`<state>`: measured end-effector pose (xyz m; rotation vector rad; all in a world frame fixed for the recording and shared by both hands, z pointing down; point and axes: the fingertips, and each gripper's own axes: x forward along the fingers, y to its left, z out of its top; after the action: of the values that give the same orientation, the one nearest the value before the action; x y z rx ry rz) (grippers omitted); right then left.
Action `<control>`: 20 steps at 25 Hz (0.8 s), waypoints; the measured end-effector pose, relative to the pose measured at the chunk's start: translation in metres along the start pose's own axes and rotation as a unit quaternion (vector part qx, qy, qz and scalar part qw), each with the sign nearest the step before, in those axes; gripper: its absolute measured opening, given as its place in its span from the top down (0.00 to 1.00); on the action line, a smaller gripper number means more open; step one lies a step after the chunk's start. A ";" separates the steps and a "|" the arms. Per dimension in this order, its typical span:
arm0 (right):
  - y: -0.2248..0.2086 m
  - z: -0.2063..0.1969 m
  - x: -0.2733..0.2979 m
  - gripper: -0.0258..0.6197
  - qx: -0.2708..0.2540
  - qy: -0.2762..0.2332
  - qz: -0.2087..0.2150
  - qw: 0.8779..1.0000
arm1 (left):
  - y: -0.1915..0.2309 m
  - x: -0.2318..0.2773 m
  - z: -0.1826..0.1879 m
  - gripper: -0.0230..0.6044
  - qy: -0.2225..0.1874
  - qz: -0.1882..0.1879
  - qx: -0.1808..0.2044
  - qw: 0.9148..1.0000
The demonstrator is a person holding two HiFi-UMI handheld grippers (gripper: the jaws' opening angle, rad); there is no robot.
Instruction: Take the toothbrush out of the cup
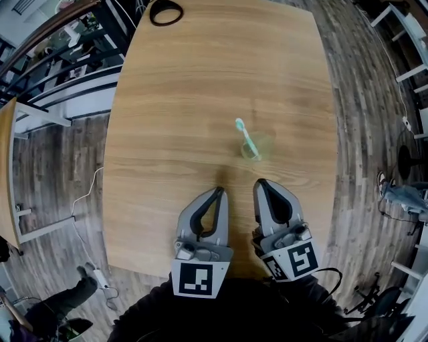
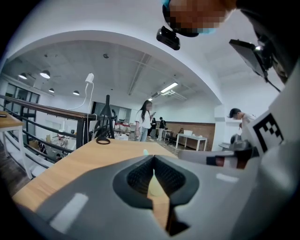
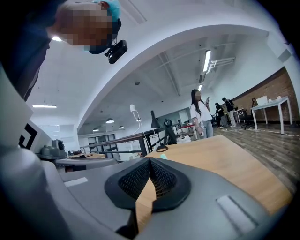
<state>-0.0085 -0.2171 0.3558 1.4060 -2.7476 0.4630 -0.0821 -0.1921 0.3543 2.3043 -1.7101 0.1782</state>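
A clear cup (image 1: pixel 253 149) stands on the wooden table (image 1: pixel 187 100), right of centre. A teal and white toothbrush (image 1: pixel 245 135) rests in it, its head leaning up and to the left. My left gripper (image 1: pixel 219 192) is near the front edge, shut and empty, its tips short of the cup and to its left. My right gripper (image 1: pixel 260 182) is beside it, also shut and empty, its tips just in front of the cup. In the left gripper view only the brush tip (image 2: pixel 145 152) peeks over the shut jaws. In the right gripper view the teal tip (image 3: pixel 162 156) shows likewise.
A black ring-shaped object (image 1: pixel 166 12) lies at the table's far edge. Another table (image 1: pixel 8 167) stands to the left, with a cable on the floor between. Several people (image 3: pixel 200 115) stand far back in the room.
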 end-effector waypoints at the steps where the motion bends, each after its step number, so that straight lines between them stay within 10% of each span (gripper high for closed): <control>1: -0.004 0.002 0.005 0.96 -0.001 -0.002 -0.002 1.000 | 0.002 0.004 -0.001 0.95 -0.001 -0.001 0.001 1.000; 20: -0.053 -0.013 0.077 0.89 -0.052 0.030 -0.015 0.998 | 0.028 0.075 -0.035 0.95 0.032 0.010 -0.019 0.999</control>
<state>-0.0137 -0.3040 0.3933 1.3838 -2.6568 0.3487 -0.0845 -0.2584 0.4110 2.2313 -1.6909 0.2203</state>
